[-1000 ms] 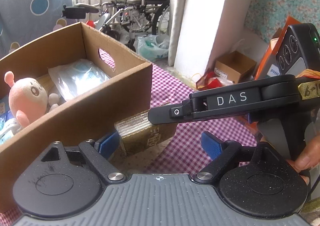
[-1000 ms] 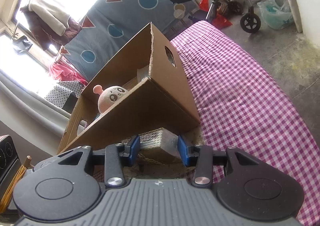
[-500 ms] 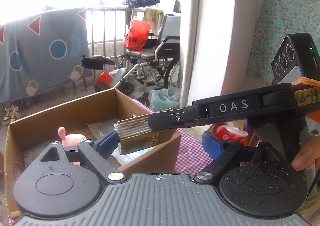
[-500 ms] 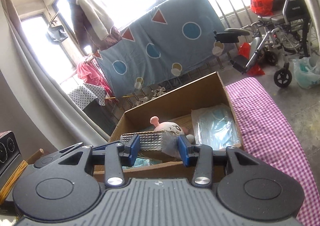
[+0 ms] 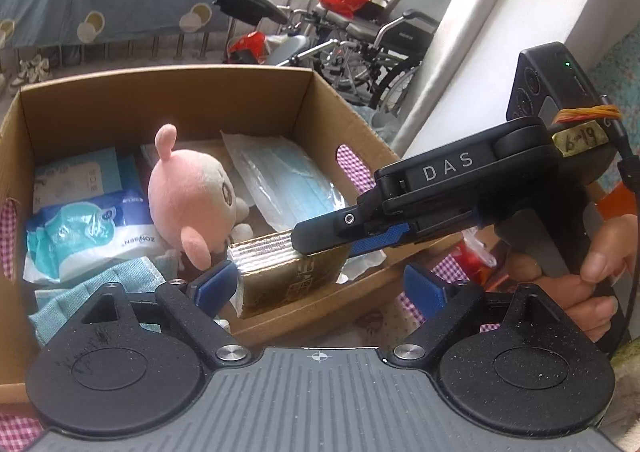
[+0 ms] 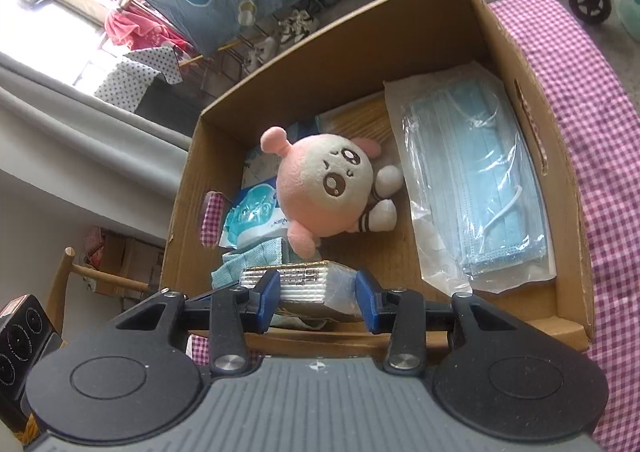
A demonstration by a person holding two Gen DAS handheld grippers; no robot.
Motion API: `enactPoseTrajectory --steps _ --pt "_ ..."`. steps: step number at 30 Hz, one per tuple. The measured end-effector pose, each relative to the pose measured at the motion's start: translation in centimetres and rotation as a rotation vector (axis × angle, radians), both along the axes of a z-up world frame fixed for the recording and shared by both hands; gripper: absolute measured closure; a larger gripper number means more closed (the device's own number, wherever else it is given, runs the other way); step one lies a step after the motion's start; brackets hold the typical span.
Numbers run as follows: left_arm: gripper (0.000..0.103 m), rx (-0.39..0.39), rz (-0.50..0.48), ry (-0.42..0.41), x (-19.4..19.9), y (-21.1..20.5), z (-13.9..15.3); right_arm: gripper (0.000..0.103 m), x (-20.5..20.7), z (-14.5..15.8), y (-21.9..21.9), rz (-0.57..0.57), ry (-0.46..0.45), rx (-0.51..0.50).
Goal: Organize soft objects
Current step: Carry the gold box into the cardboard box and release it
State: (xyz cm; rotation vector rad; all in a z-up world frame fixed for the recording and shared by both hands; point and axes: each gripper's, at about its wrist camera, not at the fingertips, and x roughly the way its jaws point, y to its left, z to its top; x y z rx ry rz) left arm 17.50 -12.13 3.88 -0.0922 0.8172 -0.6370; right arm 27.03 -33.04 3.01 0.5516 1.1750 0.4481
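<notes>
One cardboard box (image 6: 352,63) stands on the checked cloth (image 6: 592,99). Inside, from its left wall: one wipes pack (image 6: 256,215), one teal cloth (image 6: 248,264), one pink plush toy (image 6: 328,187), then one bag of blue masks (image 6: 476,187) along the right wall. Bare floor shows between plush and masks. The right gripper (image 6: 316,296) clamps one foil-wrapped packet (image 6: 308,284) over the box's near edge. The left gripper (image 5: 320,288) gapes wide, gripping nothing, one pad just beside the packet
</notes>
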Motion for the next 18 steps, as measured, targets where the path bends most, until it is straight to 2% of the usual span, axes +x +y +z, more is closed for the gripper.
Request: enactPoseTrajectory --steps 4,7,12,18 --pt "0.013 -0.026 0.010 0.119 1.8 1.0 -1.9 0.058 3.0 -3.2 0.1 0.000 0.163 0.001" --pt "0.012 -0.039 0.010 0.157 2.6 1.1 -2.5 0.056 5.0 -5.3 0.4 -0.005 0.249 -0.025" --pt "0.010 -0.018 0.013 0.134 2.9 1.4 -2.4 0.056 6.7 -6.8 1.0 -0.006 0.291 -0.040" --pt "0.002 -0.050 0.020 0.062 1.3 3.5 -0.8 0.048 7.3 -6.7 1.6 0.006 0.294 -0.082"
